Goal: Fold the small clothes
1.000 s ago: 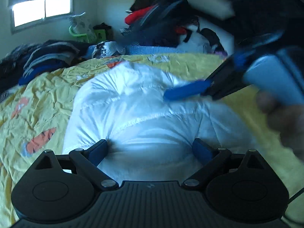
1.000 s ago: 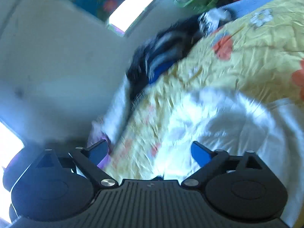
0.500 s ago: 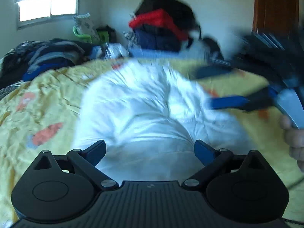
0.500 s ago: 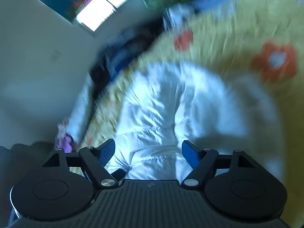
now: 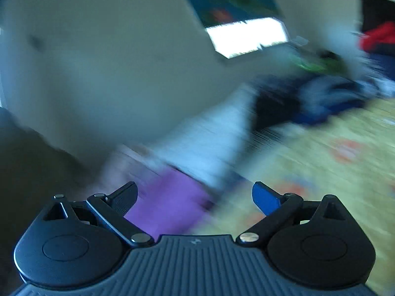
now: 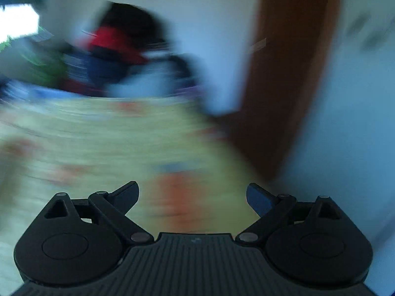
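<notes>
Both views are heavily motion-blurred. My left gripper [image 5: 195,197] is open and empty, pointing past the left edge of the bed with the yellow flowered sheet [image 5: 333,162]. My right gripper [image 6: 192,197] is open and empty, above the yellow sheet [image 6: 98,148] near its right edge. The white garment seen earlier is not in either view now.
A purple object [image 5: 167,202] lies by the bed's left edge. Dark blue and black clothes [image 5: 308,103] are piled at the far side. A heap of red, black and blue clothes [image 6: 123,51] stands behind the bed. A brown door [image 6: 291,74] is to the right.
Both grippers have swung away from the white garment: the left one turned left toward the wall and window, the right one turned right toward the door. Both stayed open.
</notes>
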Demonstrator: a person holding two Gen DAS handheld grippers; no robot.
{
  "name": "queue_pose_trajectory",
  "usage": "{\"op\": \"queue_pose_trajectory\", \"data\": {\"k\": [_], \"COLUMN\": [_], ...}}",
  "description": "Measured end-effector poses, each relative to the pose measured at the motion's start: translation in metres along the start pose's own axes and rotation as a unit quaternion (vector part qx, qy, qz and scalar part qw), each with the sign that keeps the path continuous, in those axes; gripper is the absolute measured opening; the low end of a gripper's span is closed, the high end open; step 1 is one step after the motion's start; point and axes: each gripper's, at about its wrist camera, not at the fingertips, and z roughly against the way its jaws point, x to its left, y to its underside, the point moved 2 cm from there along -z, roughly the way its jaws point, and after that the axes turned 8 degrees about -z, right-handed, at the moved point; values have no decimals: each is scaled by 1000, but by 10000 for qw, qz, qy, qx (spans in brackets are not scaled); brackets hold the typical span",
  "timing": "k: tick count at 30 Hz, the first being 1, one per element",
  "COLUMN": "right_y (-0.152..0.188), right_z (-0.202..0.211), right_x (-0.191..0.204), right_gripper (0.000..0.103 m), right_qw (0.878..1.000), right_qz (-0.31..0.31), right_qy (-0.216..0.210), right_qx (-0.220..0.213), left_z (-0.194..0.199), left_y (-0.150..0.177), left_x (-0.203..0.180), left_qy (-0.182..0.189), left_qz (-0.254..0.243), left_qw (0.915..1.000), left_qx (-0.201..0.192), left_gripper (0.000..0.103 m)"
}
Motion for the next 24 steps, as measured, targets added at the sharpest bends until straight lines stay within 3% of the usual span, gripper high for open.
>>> {"op": "queue_pose_trajectory", "data": {"k": [1, 2, 3, 5, 6, 7, 9, 10, 12, 13, 15, 17, 18, 20, 21, 24], "right_y": [-3, -4, -3, 8, 12, 14, 20, 27, 44, 55, 77, 95, 102, 116, 121, 143], "right_z": [5, 9, 13, 18, 21, 25, 35, 41, 54, 61, 78, 95, 103, 111, 111, 113], "right_x": [-11, -17, -18, -9, 1, 13, 48, 71, 117, 144, 194, 242, 262, 289, 300, 332], "right_gripper": [97, 100, 103, 103, 103, 103, 103, 103, 102, 101, 101, 101, 102, 101, 102, 101], "right_qw": [9947, 9779, 9474, 8944, 8850, 8923, 9301, 9501, 9710, 9706, 9545, 9277, 9173, 9001, 8977, 9097], "right_qz": [659, 1416, 2290, 3471, 3711, 3657, 3137, 2750, 2009, 1689, 1139, 736, 575, 168, 37, 6], "right_qy": [734, 1415, 2041, 2514, 2458, 2239, 1302, 622, -748, -1500, -2724, -3660, -3935, -4324, -4358, -3965], "right_qx": [-297, -601, -912, -1274, -1366, -1409, -1400, -1331, -1060, -829, -428, 33, 186, 505, 656, 1236], "left_z": [2, 5, 11, 26, 34, 43, 65, 77, 107, 124, 162, 197, 210, 234, 237, 238], "left_y": [-6, -12, -16, -18, -16, -12, 0, 6, 18, 23, 31, 42, 47, 57, 61, 72], "left_x": [11, 16, 16, 3, -9, -28, -76, -99, -151, -174, -212, -232, -239, -253, -261, -274], "left_qy": [-331, -542, -658, -381, 9, 504, 1473, 1915, 2900, 3353, 3967, 4286, 4400, 4350, 4294, 4227], "left_qz": [-8, -4, 70, 546, 804, 1030, 1328, 1420, 1455, 1399, 1232, 1051, 920, 663, 514, 252], "left_qw": [9993, 9978, 9963, 9954, 9947, 9921, 9800, 9711, 9441, 9285, 9039, 8901, 8865, 8920, 8957, 8985], "left_qx": [-189, -382, -542, -686, -635, -509, -131, 96, 593, 767, 1019, 1135, 1100, 1035, 1036, 1158], "left_gripper": [100, 100, 100, 101, 101, 101, 101, 101, 101, 101, 101, 101, 101, 101, 101, 101]}}
